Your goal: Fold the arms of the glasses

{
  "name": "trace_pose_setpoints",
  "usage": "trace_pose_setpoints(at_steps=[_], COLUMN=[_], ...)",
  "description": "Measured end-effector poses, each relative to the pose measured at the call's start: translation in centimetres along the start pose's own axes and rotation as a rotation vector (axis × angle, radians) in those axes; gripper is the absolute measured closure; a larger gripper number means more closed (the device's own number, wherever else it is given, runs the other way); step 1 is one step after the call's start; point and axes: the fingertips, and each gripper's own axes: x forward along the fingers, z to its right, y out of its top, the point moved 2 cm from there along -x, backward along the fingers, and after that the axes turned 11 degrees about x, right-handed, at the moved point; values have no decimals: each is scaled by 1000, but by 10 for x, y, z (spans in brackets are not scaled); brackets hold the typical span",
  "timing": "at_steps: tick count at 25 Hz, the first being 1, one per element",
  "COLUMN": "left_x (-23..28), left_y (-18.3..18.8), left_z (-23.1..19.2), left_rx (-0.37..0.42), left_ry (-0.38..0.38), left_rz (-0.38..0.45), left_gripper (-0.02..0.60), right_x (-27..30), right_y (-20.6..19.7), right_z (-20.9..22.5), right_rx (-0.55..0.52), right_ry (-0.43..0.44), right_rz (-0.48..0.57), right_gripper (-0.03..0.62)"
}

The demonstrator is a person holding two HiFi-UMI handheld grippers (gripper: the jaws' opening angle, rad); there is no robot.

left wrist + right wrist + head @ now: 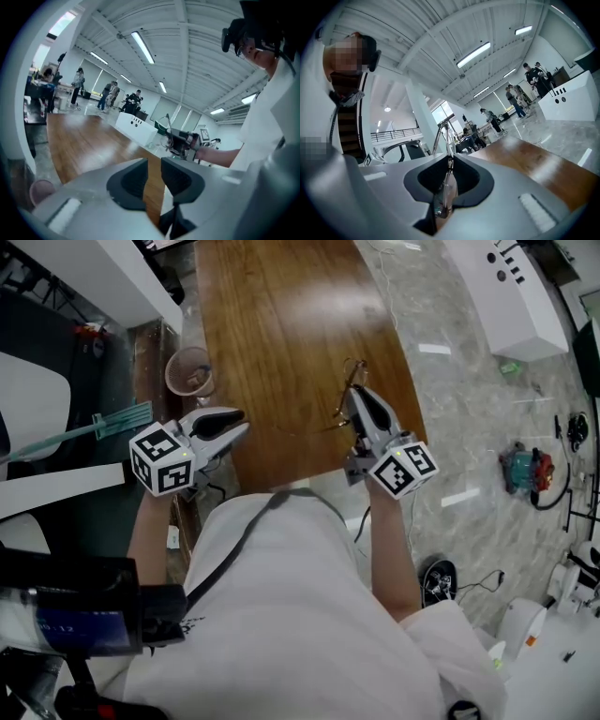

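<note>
Holds a gripper in each hand, over a wooden table (281,315) of shiny brown. Pinches the glasses (444,190) in the right gripper (450,161), dark pads squeezed tight on one clear lens, seen edge-on. Shows thin metal bits of the frame poking up past the jaw tips in the right gripper view. Seen from the head view, has that same gripper (356,395) close to the near edge of the table, with the glasses (349,381) at its tip, over the wood. Looks as if one thin arm of the glasses sticks out to the left, but too thin and faint to be sure. Holds the left gripper (239,425) well apart from the glasses, out by the table's left edge. Shows, in the left gripper view, jaws standing apart with a clear gap and nothing in it, only brown wood behind. Also shows, far off in that view, the other hand with the glasses (167,123) held up. Has a pink cup (190,371) just beside the table's left edge. Has a white counter (511,296) far off to the right on the grey floor (469,409).
</note>
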Motion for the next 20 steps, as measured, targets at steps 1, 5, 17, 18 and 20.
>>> trace_pose_setpoints(at_steps=[1,5,17,18,20], left_x=[4,23,14,12,9], left_y=[-5,-8,25,25,28], left_z=[9,40,45,45,45], left_rx=[-32,-98,-276,-272,-271], left_ry=[-41,-139,-176,-179,-188], left_rz=[17,113,383,382,388], left_gripper=[483,461,516,528,535], right_x=[0,6,12,12,13], right_y=[1,-2,-15,-15,-16], right_z=[1,-3,-14,-15,-18], right_rx=[12,54,144,147,144], right_ry=[2,24,53,55,60], right_rz=[9,25,48,50,49], right_gripper=[554,554,554,554,554])
